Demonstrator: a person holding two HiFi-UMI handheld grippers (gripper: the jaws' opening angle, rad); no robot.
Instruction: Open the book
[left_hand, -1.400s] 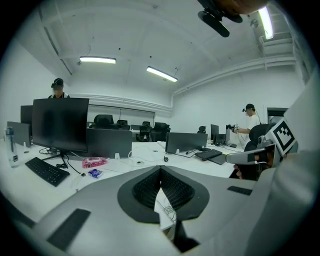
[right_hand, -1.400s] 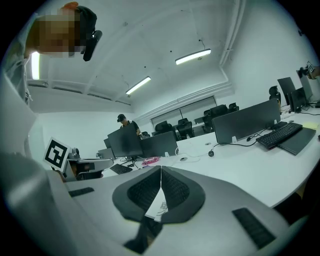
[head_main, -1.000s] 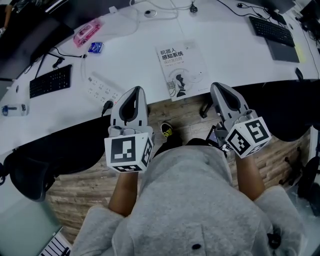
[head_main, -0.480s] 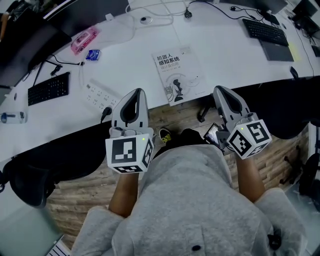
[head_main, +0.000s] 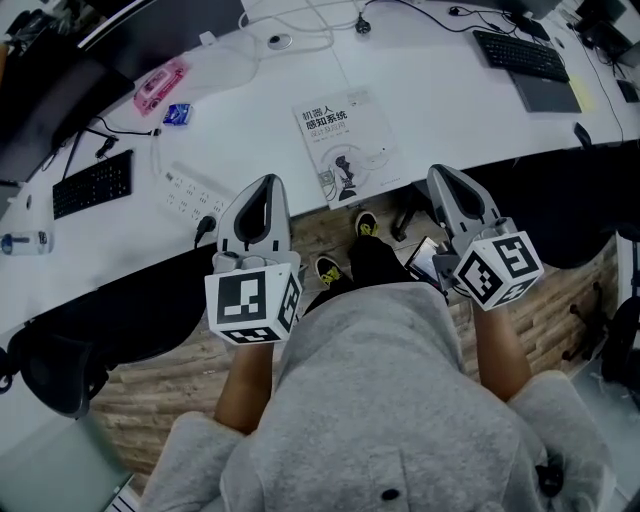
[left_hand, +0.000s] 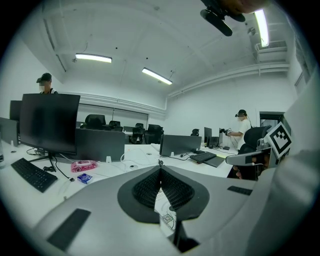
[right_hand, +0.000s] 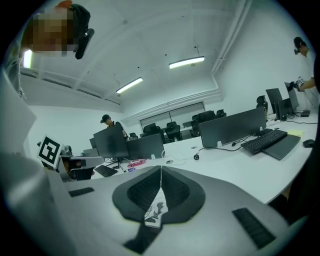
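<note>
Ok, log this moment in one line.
white paperback book: closed, flat on white desk | left tongs: shut, empty | right tongs: shut, empty

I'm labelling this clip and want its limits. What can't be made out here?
book, head view: the cover's small print is too small to read.
book, both gripper views: only a sliver shows below the shut jaws; the left gripper and right gripper hide the rest.
pink object, head view: too small to identify.

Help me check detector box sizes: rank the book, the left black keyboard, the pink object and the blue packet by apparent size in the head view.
1. book
2. black keyboard
3. pink object
4. blue packet
The pink object and blue packet lie farther back, so they may look smaller than they are.
</note>
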